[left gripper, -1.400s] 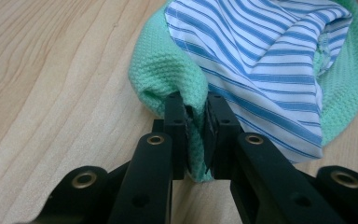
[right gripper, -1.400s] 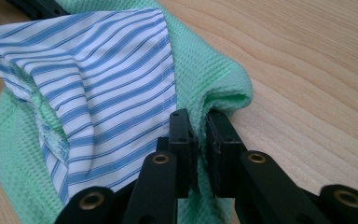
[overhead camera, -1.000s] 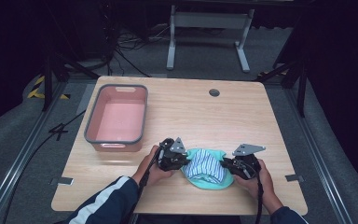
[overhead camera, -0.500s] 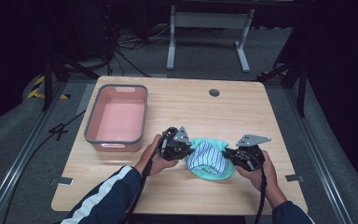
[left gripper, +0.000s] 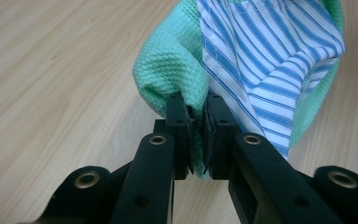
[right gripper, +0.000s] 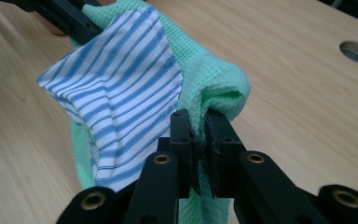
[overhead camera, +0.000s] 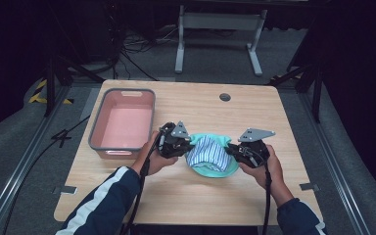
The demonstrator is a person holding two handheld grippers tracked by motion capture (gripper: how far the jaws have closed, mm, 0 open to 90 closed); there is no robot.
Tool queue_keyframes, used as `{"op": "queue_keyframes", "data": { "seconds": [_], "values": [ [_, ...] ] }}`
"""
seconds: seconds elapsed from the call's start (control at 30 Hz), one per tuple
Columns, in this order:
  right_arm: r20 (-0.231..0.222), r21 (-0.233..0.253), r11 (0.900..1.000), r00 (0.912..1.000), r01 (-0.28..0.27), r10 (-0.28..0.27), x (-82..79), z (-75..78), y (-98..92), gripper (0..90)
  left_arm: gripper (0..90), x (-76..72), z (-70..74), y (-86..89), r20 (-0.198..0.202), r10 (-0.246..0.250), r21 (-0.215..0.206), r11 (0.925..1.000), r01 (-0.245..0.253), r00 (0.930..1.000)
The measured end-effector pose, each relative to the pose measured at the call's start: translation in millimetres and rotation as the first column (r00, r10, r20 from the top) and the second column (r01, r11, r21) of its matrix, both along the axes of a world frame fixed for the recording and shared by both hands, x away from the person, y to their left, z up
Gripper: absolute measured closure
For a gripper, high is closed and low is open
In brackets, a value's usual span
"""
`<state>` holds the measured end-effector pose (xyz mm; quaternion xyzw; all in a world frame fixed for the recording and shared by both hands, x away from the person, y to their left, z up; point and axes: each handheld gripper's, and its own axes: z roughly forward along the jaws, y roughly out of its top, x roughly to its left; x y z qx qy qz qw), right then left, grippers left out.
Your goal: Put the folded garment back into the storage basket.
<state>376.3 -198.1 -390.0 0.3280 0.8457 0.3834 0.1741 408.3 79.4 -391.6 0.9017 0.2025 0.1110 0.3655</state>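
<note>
On the pale wood-grain bench (overhead camera: pixel 186 200), the left hand-held gripper (overhead camera: pixel 188 145) and the right hand-held gripper (overhead camera: pixel 229 149) hold a soft bundle between them: a mint-green waffle-weave cloth (overhead camera: pixel 214 169) wrapped around a smooth blue-and-white striped fabric (overhead camera: pixel 206 152). In the left gripper view the two black jaws are pressed nearly together on a folded edge of the green cloth (left gripper: pixel 168 70), whose small raised grid of bumps is plain to see, with the striped fabric (left gripper: pixel 265 51) lying against the right jaw, stitched along its hem. In the right gripper view the jaws are likewise clamped on a rolled green edge (right gripper: pixel 219 88), and the striped fabric (right gripper: pixel 121 93) spreads out to the left in loose creases. The bundle sits near the middle of the bench, towards the person's side, sagging between the two grips. Left of it stands a rectangular grey-rimmed plastic tub with a pink inside (overhead camera: pixel 96 132). A round dark hole (overhead camera: pixel 225 97) is cut in the bench top farther back
</note>
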Motion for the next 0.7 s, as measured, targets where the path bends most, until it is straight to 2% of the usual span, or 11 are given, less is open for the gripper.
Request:
{"op": "queue_keyframes", "data": {
  "seconds": [0.13, 0.3, 0.4, 0.7],
  "values": [
    [0.019, 0.013, 1.0, 0.9997, -0.013, 0.013, 7.5, 11.8, 11.0, 82.5, 82.3, 1.3, 10.0, 9.7, 0.021, 0.007, 0.015, 0.9999, -0.008, 0.9998],
    [0.018, 0.011, 0.999, 0.9992, -0.035, 0.035, 13.8, 19.6, 27.5, 82.5, 82.3, 1.1, 21.3, 24.0, 0.041, 0.027, 0.019, 0.9995, -0.027, 0.9988],
    [0.014, 0.015, 0.999, 0.9987, -0.05, 0.049, 17.3, 25.1, 38.4, 82.5, 82.3, -0.9, 28.1, 35.9, 0.056, 0.048, -0.006, 0.9989, -0.047, 0.9973],
    [0.043, 0.002, 0.995, 0.9943, -0.098, 0.098, 27.3, 42.6, 71.9, 82.4, 82.2, 0.1, 42.0, 74.8, 0.07, 0.125, -0.033, 0.9918, -0.123, 0.9897]
  ]
}}
